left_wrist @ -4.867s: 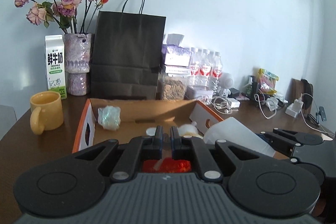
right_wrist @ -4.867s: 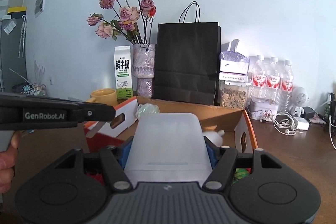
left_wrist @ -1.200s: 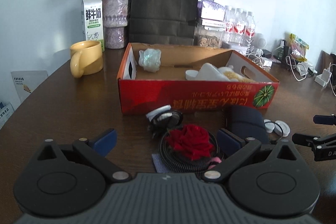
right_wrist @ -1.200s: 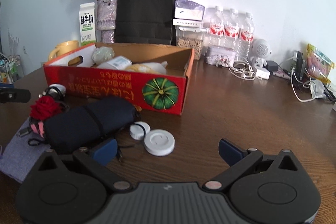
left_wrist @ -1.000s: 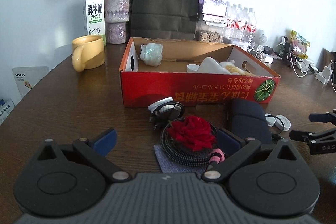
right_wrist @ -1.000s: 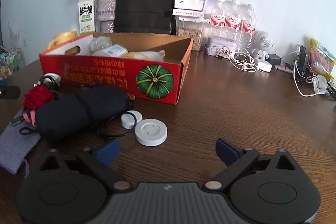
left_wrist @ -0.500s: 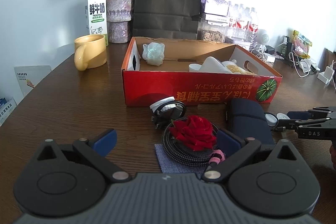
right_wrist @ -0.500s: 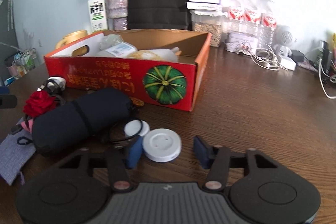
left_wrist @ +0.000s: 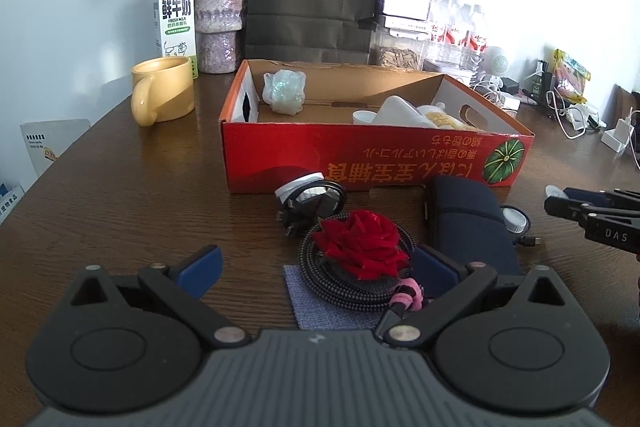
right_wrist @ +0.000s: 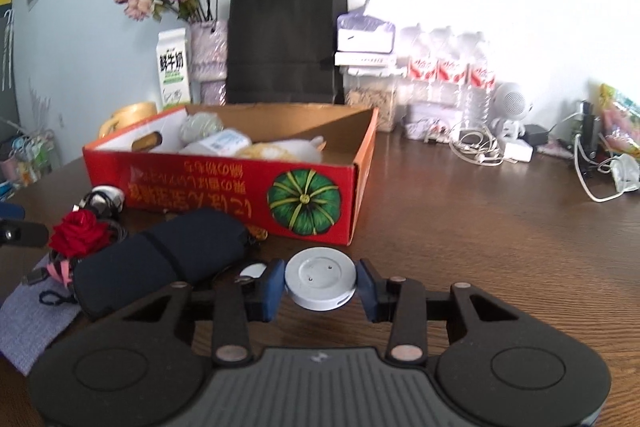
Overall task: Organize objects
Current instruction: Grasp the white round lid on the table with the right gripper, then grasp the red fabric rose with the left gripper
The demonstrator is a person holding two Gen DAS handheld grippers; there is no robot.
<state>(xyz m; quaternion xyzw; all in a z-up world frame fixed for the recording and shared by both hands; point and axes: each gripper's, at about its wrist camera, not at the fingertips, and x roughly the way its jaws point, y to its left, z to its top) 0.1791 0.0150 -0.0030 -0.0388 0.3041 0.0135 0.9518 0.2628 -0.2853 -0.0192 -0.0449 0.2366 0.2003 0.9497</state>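
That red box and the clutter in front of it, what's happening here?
A person is tidying the table with a handheld gripper in each hand. The right gripper has closed on a round white disc, lifted just in front of the red box. The left gripper is open and holds nothing, poised near a red rose lying on a coiled cable. A dark pouch also waits outside the box.

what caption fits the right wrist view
Right gripper clamps a white round puck beside the red box.
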